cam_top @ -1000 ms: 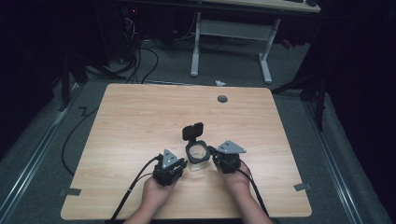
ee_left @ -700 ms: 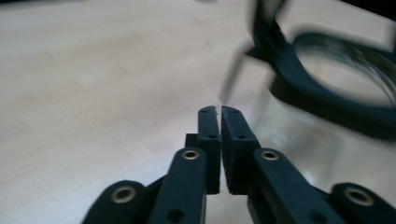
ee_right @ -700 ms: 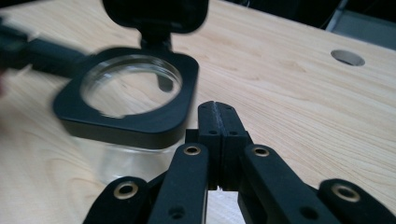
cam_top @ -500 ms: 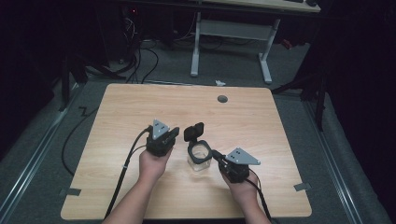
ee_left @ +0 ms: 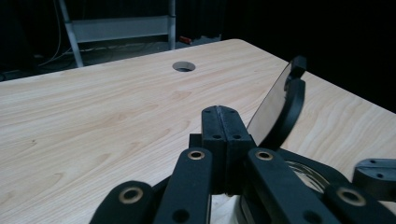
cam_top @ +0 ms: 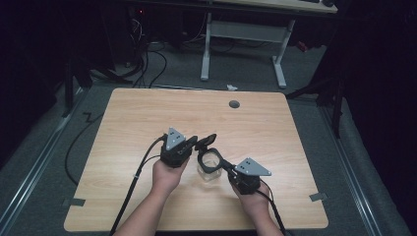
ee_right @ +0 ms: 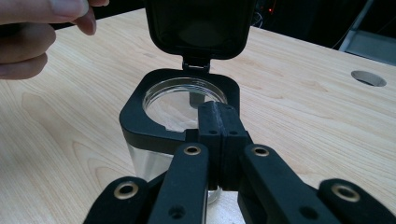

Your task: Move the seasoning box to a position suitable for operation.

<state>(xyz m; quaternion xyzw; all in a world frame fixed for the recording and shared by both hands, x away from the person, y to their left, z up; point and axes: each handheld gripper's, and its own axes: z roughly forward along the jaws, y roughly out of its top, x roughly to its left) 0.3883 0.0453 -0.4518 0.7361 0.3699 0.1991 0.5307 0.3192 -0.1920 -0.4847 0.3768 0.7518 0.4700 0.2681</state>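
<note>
I am steadying the clear jar mid-worktop, right gripper fingers clenched on its black collar, left gripper fingers clenched empty beside the open lid; next, likely closing it.

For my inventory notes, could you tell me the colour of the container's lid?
Black; the lid shows best in the right gripper view.

Wooden table, round hole near far edge; white desk frame beyond
</note>
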